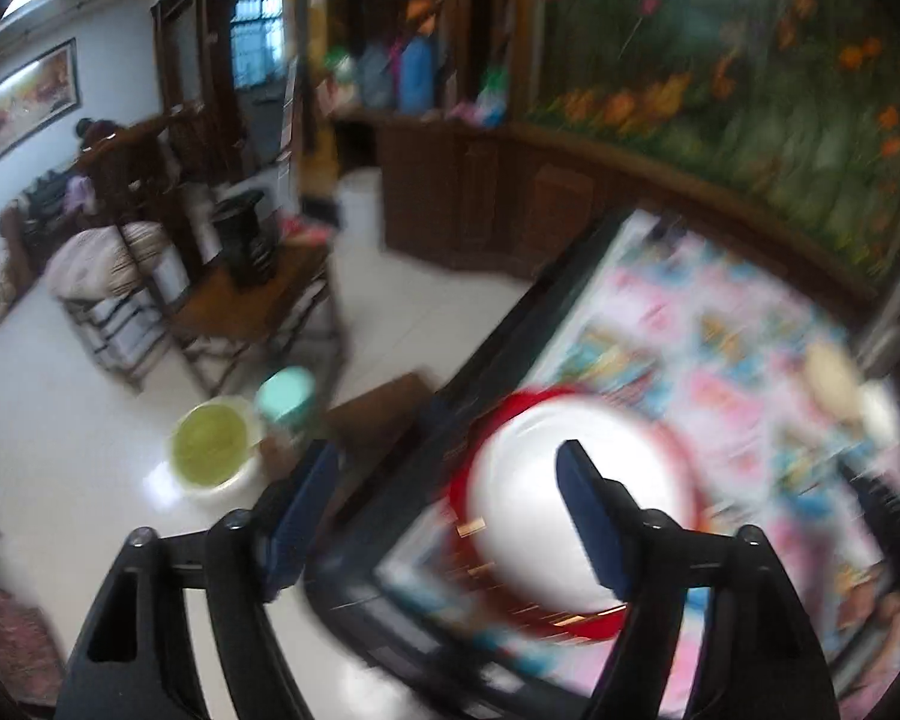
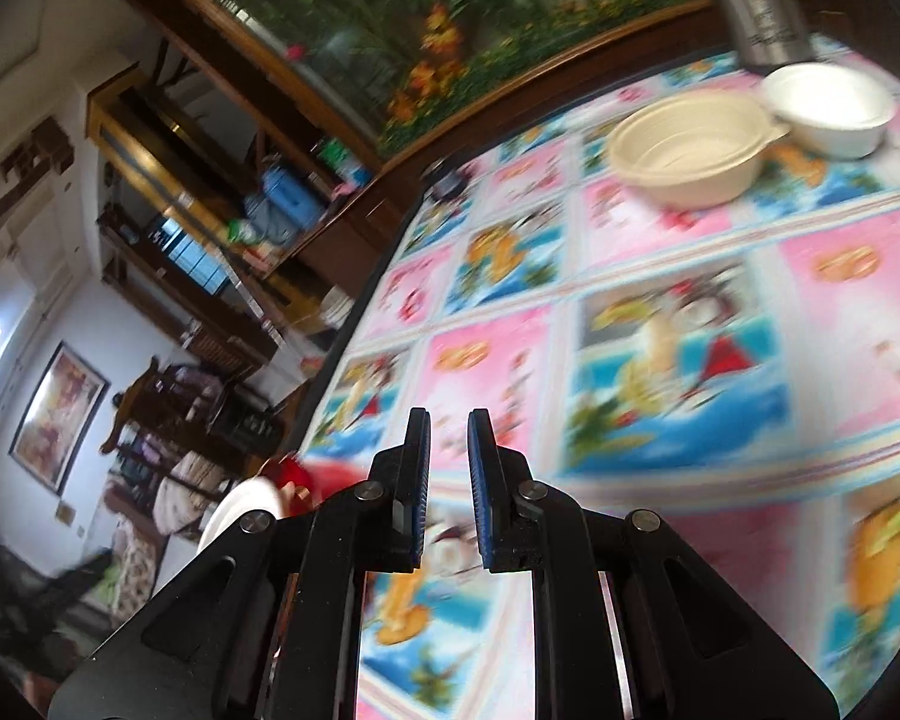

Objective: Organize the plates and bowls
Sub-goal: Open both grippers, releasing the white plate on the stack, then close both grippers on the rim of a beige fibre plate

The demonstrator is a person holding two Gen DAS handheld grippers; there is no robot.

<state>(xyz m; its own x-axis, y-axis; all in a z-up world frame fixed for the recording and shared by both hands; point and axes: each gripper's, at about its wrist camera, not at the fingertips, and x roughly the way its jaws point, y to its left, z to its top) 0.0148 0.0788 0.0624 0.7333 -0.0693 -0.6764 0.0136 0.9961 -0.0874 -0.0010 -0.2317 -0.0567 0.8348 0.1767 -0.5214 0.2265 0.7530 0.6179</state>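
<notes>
In the left wrist view a white plate [image 1: 546, 510] lies on a red plate [image 1: 576, 624] near the table's near corner. My left gripper [image 1: 450, 462] is open above them, its right finger over the white plate, its left finger past the table edge. In the right wrist view a cream bowl [image 2: 690, 150] and a white bowl [image 2: 828, 108] sit side by side at the far end of the table. My right gripper [image 2: 449, 420] hangs over the tablecloth with its jaws a narrow gap apart, holding nothing. The red and white plates [image 2: 270, 492] peek out at its left.
The table carries a pink and blue cartoon tablecloth [image 2: 660, 330]. A steel flask [image 2: 762, 6] stands behind the bowls. On the floor left of the table sit a green basin [image 1: 210, 441], a teal-lidded jar [image 1: 285, 393] and a wooden chair [image 1: 258, 306].
</notes>
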